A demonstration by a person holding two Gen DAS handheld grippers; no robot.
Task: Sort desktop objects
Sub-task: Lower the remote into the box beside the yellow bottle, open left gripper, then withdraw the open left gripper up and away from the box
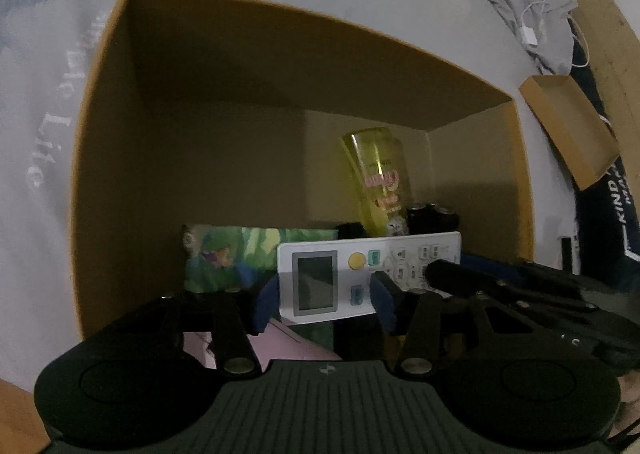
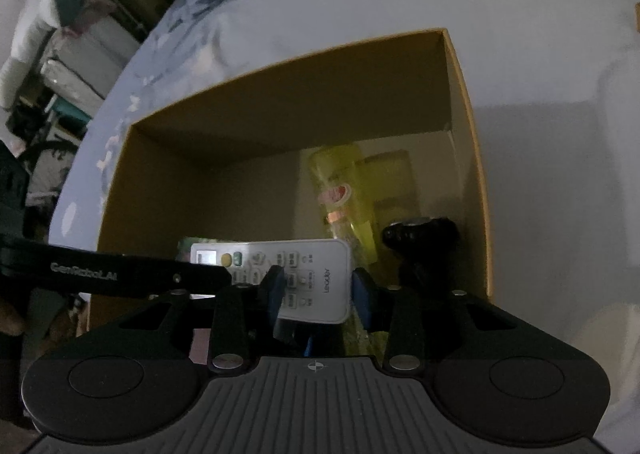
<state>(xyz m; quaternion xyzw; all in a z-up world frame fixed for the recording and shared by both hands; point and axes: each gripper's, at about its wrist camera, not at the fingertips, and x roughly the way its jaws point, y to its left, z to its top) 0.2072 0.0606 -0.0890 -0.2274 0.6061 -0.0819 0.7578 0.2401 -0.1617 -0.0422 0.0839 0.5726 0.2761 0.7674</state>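
Note:
A white remote (image 1: 320, 278) with a small screen and a yellow button hangs crosswise low inside an open cardboard box (image 1: 100, 94). My left gripper (image 1: 325, 298) is shut on its screen end, a blue pad against each long edge. In the right wrist view the remote (image 2: 316, 274) lies between the pads of my right gripper (image 2: 318, 290), which is open. Its left pad overlaps the keypad and a narrow gap shows at its right pad. One black finger of the left gripper (image 2: 120, 270) reaches in from the left.
Inside the box (image 2: 280, 102) lie a yellow bottle (image 1: 376, 178), a green printed packet (image 1: 228, 258), a black object (image 2: 420, 234) and something pink (image 1: 280, 342). The box stands on a grey bedsheet. A shallow cardboard lid (image 1: 568, 130) lies at the right.

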